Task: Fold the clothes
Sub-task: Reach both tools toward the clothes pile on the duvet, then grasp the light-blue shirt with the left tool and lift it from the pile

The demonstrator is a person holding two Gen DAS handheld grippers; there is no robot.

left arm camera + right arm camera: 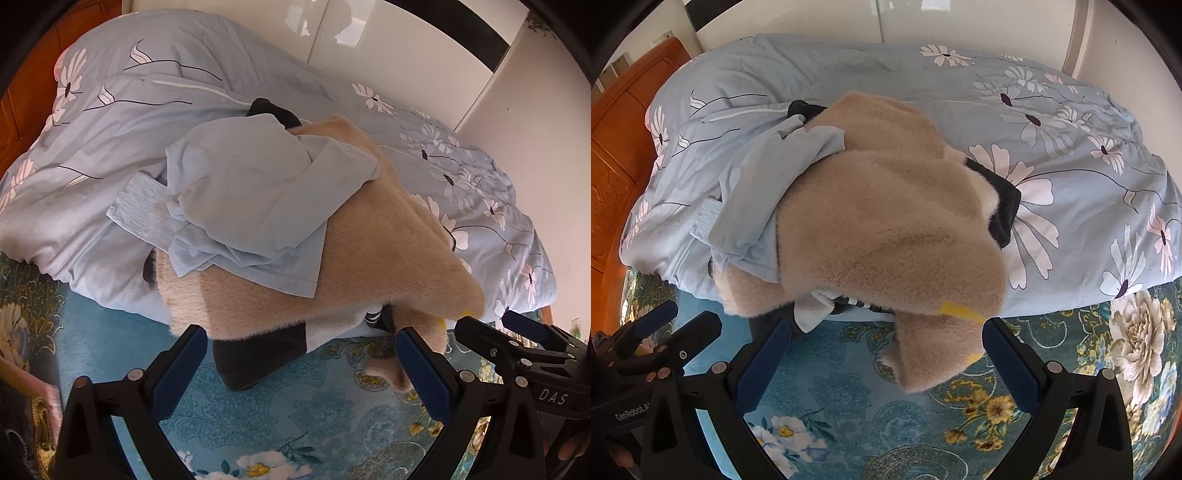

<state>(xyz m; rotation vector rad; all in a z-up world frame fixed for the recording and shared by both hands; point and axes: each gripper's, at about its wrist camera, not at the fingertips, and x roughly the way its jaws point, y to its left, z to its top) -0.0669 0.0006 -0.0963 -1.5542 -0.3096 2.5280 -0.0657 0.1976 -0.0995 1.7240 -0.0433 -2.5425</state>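
On the bed (110, 206), covered by a pale blue quilt printed with white flowers and thin dark stems, lies an unfolded heap of clothes near the front edge. A light blue garment (243, 206) sits crumpled on top of a tan fleecy garment (886, 229), which has black trim and a small yellow patch; one tan sleeve hangs over the bed edge toward the floor. Below is a teal carpet (842, 398) with a floral and scroll pattern in yellow and white. Behind the bed stand glossy white wardrobe doors (388, 48); an orange wooden headboard (617, 155) closes the left end. The left gripper (303, 373) hovers over the carpet just short of the bed edge, jaws spread wide, holding nothing. The right gripper (886, 369) is likewise wide open and empty, with the hanging sleeve between its fingers but not clamped.
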